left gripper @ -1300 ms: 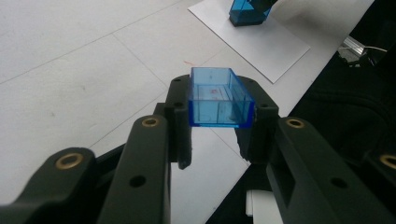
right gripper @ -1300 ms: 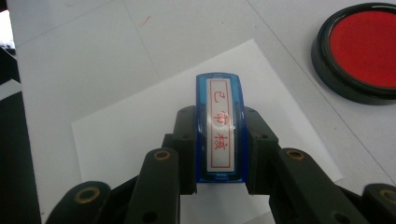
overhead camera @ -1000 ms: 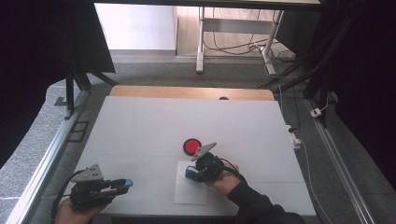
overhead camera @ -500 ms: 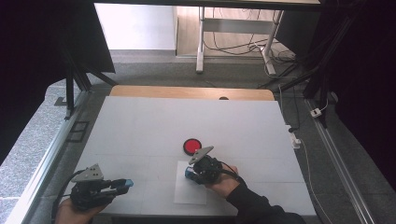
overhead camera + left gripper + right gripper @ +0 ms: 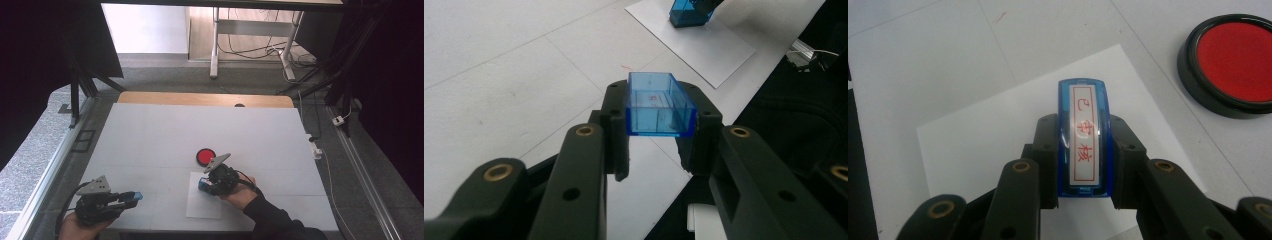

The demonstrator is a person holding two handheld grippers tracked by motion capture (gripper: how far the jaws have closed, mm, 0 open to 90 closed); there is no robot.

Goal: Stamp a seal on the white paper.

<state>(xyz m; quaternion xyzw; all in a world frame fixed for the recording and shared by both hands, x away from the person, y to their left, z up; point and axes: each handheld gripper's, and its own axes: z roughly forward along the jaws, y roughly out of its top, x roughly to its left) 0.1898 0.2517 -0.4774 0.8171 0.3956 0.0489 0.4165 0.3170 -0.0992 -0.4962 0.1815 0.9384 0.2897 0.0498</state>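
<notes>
Blue plastic stamp clamped in the right gripper (image 5: 207, 184), held above the white paper sheet (image 5: 204, 206) beside the round red ink pad (image 5: 205, 156) — looked like stamping came next.

Left gripper view: left gripper (image 5: 659, 131) gripped the clear blue cap (image 5: 659, 104). Right gripper view: stamp (image 5: 1083, 137) label upward, its printing face hidden; pad (image 5: 1230, 62) cut off.

Evenly lit from above, bright on the white bench (image 5: 150, 135), dark and murky along both sides. Soft shadows only. Sharp close up, slightly grainy and soft from the high view.
</notes>
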